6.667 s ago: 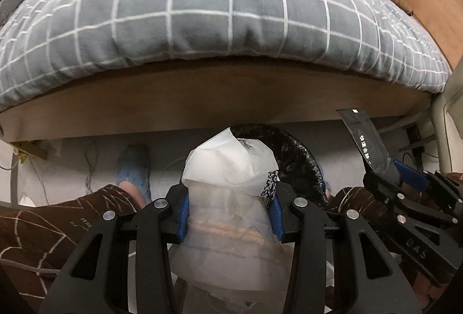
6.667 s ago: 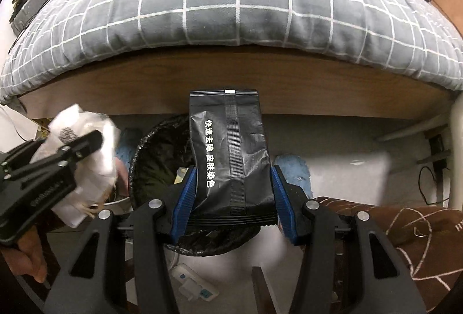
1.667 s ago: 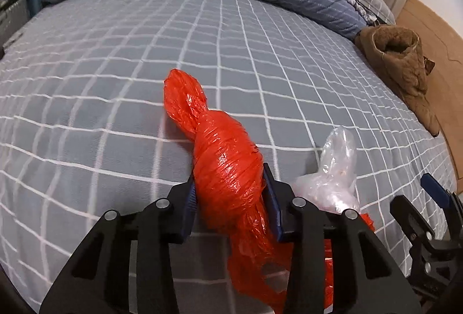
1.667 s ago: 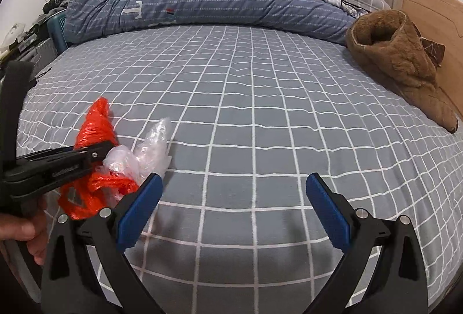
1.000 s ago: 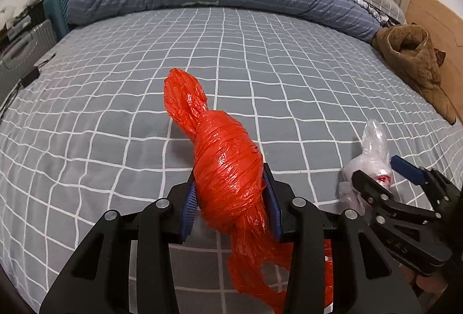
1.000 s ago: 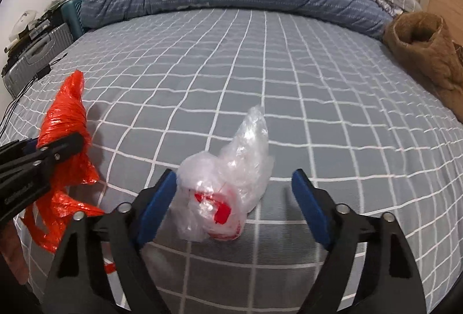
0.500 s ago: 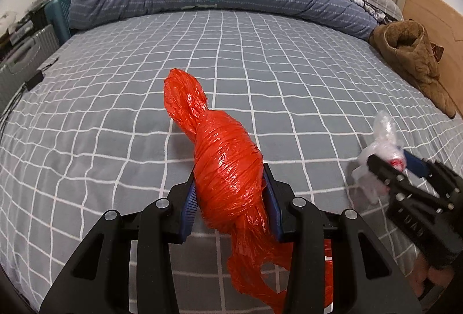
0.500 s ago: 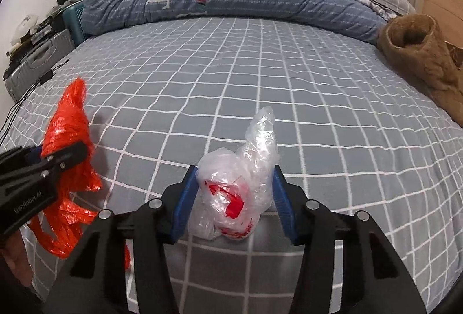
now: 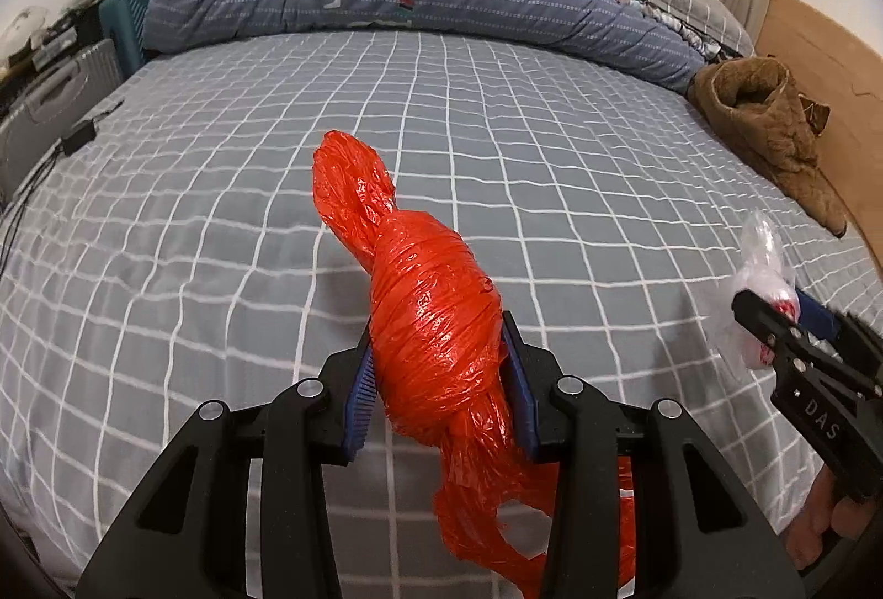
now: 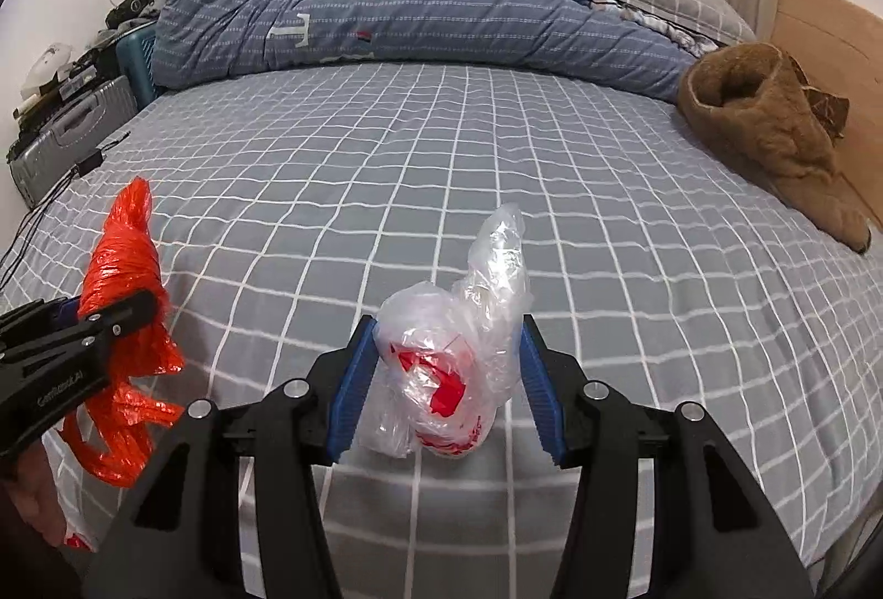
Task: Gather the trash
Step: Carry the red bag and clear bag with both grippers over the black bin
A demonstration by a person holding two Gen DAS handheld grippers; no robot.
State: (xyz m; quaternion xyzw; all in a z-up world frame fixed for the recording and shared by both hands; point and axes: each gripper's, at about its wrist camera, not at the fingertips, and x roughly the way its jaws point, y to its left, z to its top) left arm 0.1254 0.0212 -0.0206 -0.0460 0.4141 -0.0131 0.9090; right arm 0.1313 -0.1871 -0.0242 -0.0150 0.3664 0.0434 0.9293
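Both hand-held grippers carry bagged trash above the bed.

Nearest in the left wrist view, the left hand-held gripper [image 9: 439,378] is clenched on a twisted orange plastic bag [image 9: 425,317]: its blue pads press the bag's thick middle from both sides, the knotted tip sticks forward past the fingertips, and loose tails hang below between the black arms. In the right wrist view, the right hand-held gripper [image 10: 450,378] is closed around a crumpled clear plastic bag [image 10: 458,356] with red scraps inside, its twisted end pointing up and forward. Both bags sit off the grey checked bedsheet [image 10: 386,168]. Farther back on the right lies a brown fleece garment [image 10: 772,135], and beyond it a bunched blue striped duvet [image 10: 397,14] along the far edge.
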